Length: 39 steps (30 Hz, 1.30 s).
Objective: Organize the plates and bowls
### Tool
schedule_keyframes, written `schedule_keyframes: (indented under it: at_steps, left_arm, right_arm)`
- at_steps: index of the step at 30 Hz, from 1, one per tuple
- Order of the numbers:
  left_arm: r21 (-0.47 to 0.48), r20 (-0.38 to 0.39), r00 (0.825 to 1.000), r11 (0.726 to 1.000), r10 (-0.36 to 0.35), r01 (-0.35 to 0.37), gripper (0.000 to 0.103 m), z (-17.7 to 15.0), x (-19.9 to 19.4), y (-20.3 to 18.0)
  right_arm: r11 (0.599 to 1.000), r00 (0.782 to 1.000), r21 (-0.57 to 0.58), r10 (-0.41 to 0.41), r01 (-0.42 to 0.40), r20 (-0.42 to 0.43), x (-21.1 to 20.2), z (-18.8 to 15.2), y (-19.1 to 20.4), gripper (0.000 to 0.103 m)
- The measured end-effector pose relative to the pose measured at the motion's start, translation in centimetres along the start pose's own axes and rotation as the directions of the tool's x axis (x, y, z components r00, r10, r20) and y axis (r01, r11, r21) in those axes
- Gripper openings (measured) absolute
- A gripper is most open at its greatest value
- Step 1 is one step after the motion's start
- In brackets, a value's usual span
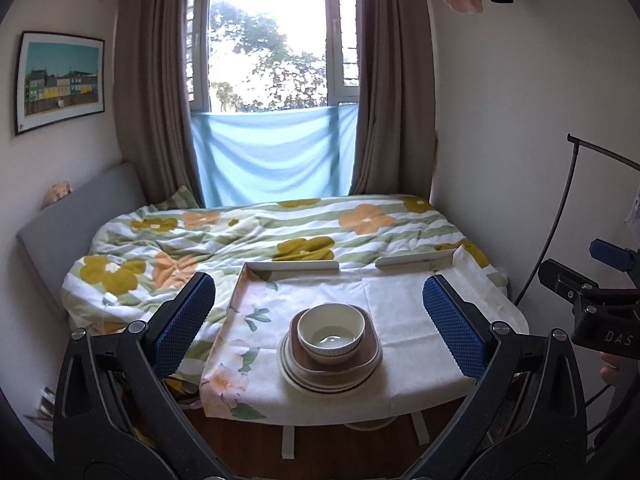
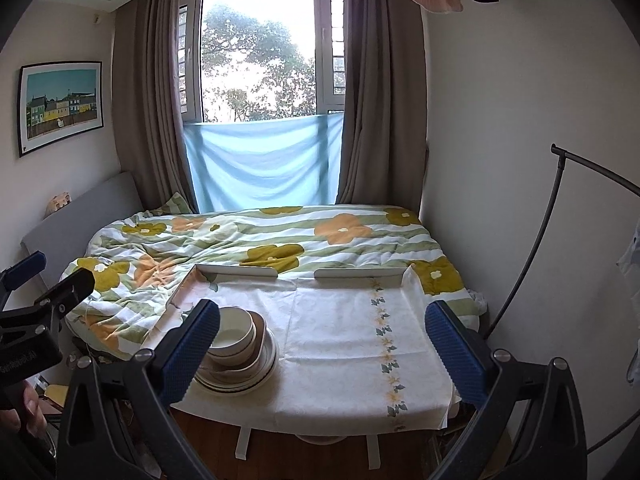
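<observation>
A cream bowl (image 1: 331,330) sits upright on top of a brown square plate (image 1: 370,350), which rests on a pile of round plates (image 1: 320,384) on the cloth-covered table (image 1: 400,308). My left gripper (image 1: 318,320) is open and held back from the table, its blue pads framing the pile. My right gripper (image 2: 322,344) is open too, over the table's bare right part. In the right wrist view the bowl (image 2: 236,330) and the round plates (image 2: 256,376) lie at the left, partly hidden behind the left finger (image 2: 192,344).
A bed with a flowered duvet (image 1: 280,232) lies behind the table, under a window with curtains (image 1: 156,92). Low white rails (image 1: 296,266) edge the table's far and left sides. A black curved stand (image 2: 536,248) rises at the right. Wooden floor (image 1: 340,448) shows below the table.
</observation>
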State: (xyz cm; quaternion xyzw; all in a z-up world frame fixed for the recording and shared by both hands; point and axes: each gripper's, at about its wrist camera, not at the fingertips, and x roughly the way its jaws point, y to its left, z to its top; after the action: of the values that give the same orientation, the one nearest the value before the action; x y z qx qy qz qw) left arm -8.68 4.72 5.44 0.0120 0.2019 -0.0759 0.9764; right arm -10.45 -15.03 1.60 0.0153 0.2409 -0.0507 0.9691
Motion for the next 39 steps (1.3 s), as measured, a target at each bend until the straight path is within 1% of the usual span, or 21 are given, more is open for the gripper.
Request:
schedule_keyframes:
  at_steps: [5,39]
  left_arm:
    - [-0.004,-0.009,1.0,1.0,-0.007,0.007,0.103,-0.05,-0.07,-0.04]
    - [-0.011,-0.004,1.0,1.0,0.027,-0.027,0.103,-0.44,-0.6,-0.21]
  right_arm:
    - [1.0,1.0,0.001,0.005,-0.005,-0.009,-0.08,0.01,0.25,0.102]
    - [1.0,1.0,-0.001,0.003,-0.003,-0.013,-0.56,-0.06,1.0,0.102]
